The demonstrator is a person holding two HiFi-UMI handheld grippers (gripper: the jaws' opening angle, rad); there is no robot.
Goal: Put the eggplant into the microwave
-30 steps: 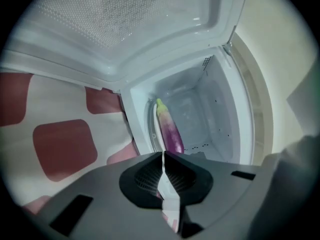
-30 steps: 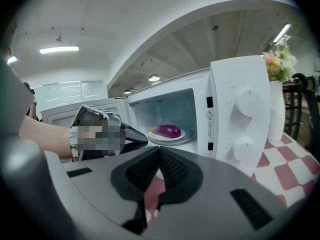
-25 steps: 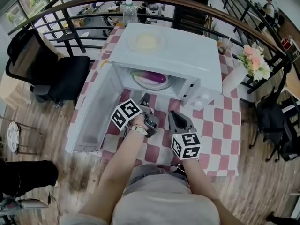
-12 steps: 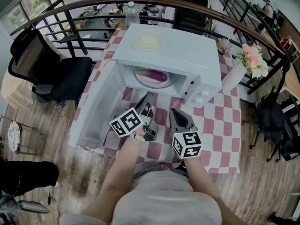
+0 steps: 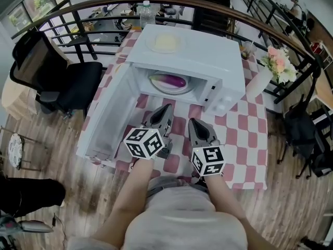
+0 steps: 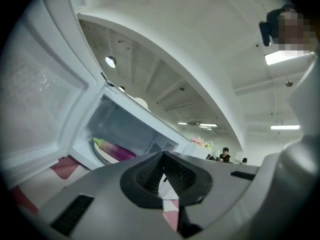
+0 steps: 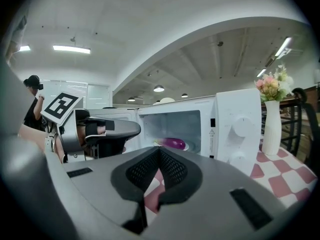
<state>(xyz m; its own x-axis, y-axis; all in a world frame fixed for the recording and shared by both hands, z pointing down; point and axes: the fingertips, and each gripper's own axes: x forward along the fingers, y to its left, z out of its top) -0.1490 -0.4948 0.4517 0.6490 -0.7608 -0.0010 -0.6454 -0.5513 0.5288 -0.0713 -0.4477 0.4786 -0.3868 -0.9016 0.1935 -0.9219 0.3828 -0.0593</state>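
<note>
Both tools closed tight, empty: left gray gripper (image 5: 162, 113), right gray gripper (image 5: 196, 129), just before white box microwave (image 5: 208, 61). Purple eggplant (image 5: 171, 80) lies inside on round plate (image 5: 156, 86). White door (image 5: 106, 119) stands open; a careless shove could slam it or skid the oven.

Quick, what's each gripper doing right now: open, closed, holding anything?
Left gripper: closed, holding nothing.
Right gripper: closed, holding nothing.
</note>
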